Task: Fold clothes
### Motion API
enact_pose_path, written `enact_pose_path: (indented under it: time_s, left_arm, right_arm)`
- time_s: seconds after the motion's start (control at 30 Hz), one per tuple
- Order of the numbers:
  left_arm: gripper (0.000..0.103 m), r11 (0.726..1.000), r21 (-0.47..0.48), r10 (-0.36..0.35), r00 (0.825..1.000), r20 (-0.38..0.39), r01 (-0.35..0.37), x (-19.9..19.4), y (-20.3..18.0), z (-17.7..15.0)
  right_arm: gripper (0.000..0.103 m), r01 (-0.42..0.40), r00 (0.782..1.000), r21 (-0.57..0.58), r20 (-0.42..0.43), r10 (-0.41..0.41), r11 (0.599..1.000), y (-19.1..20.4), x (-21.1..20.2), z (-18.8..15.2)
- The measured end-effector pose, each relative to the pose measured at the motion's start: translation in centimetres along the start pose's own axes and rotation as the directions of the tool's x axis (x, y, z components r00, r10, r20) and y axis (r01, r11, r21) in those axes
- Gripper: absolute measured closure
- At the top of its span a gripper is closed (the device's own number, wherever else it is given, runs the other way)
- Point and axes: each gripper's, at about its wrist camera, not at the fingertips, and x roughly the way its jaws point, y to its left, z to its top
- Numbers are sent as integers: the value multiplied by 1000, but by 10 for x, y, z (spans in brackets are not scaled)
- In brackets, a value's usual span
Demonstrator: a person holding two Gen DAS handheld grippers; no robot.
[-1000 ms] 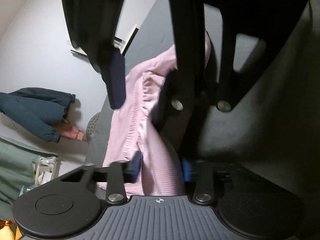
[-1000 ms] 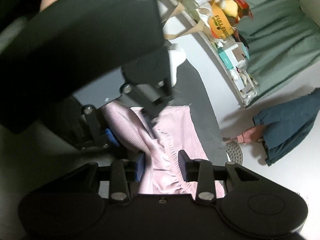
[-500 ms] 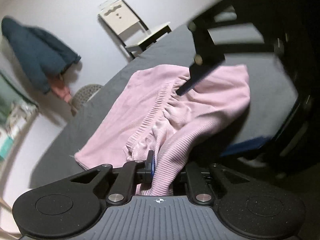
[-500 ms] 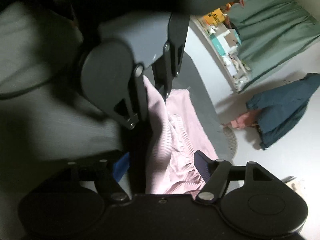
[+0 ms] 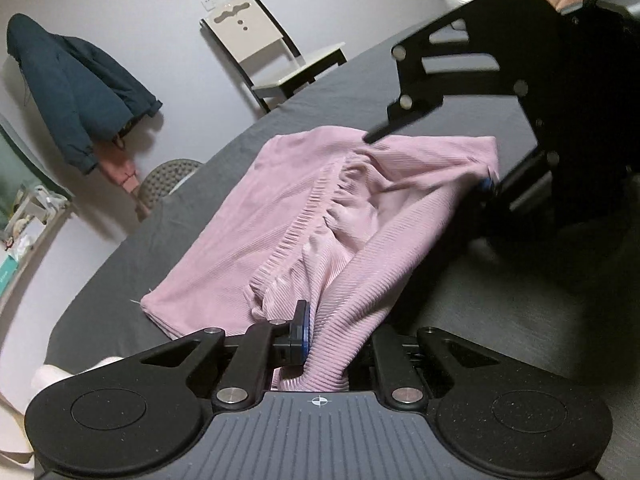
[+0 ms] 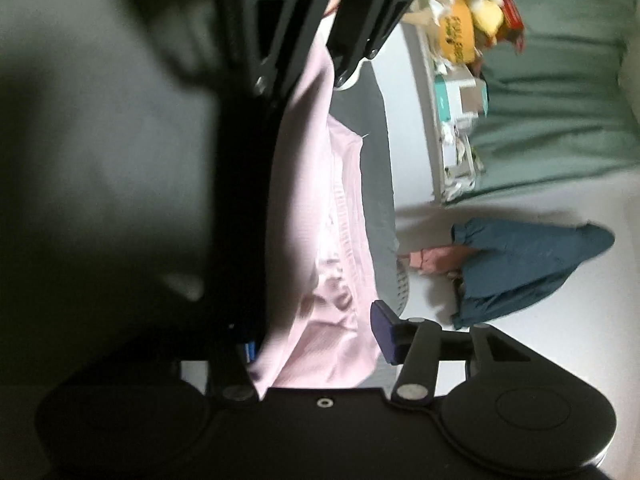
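Left wrist view: my left tool [image 5: 328,340] is clamped on the pink ribbed knit garment [image 5: 304,216], half folded on the dark grey worktop [image 5: 500,304]. My right tool [image 6: 316,344] is spread wide, cloth loose between. Folding unfinished. Worktop edge near left; room right.
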Motion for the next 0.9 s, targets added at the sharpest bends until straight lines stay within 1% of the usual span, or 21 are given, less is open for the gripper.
enact_pose_path:
  time_s: [0.07,0.17,0.23,0.33,0.37,0.47,0.57,0.67,0.7,0.73,0.77,0.8,0.83,0.9]
  left_arm:
    - [93,1000,4,0,1000,-2,0,-1,-1,-1]
    - [93,1000,-2,-2,1000,-4,2,-3,-1,-1]
    - [93,1000,-8,-1,1000,-1,1,-3,1,-1]
    - [93,1000,-11,-1,1000,0,1,-4,1,-1]
    - [93,1000,-10,0,1000,0,0,-4,1,-1]
    - [93,1000,-8,3,1000,-5,-3,-3,2,-2]
    - [93,1000,-2,-1,1000,-8,1,-3,1,-2]
    - [93,1000,12,0,1000,-16,0,-1,-1,-2]
    - [93,1000,21,2,1000,-18,-2,0,-3,-3]
    - [93,999,36,4,1000,-23,-4,0,-5,-4]
    - [93,999,52,7,1000,-27,-5,0,-7,-4]
    - [93,998,69,9,1000,-30,-7,-1,-10,-5]
    - [93,996,89,10,999,-34,-7,-2,-12,-5]
    - [93,992,129,15,999,-40,-10,-6,-17,-5]
  right_arm:
    - [53,15,1000,-52,12,-14,999,4,-3,-6]
    - [53,28,999,-101,20,-26,995,11,-8,-10]
    - [53,27,1000,-123,19,-25,992,13,-10,-14]
    - [53,26,1000,-125,14,-24,992,5,-1,-14]
    - [53,18,1000,-129,8,-17,991,4,0,-14]
    - [53,-45,999,-157,-35,40,987,3,3,-18]
    - [53,-53,998,-144,-24,50,988,3,0,-23]
    - [53,-44,999,-198,0,45,979,9,1,-26]
    - [57,-41,999,-213,14,45,976,12,2,-27]
    - [70,-37,999,-228,28,45,973,15,4,-29]
    - [77,-33,998,-242,42,45,970,19,5,-31]
    - [86,-37,998,-241,42,48,970,20,5,-32]
    - [93,-40,998,-227,40,50,973,19,5,-33]
    - [94,-59,997,-171,43,67,984,11,-2,-32]
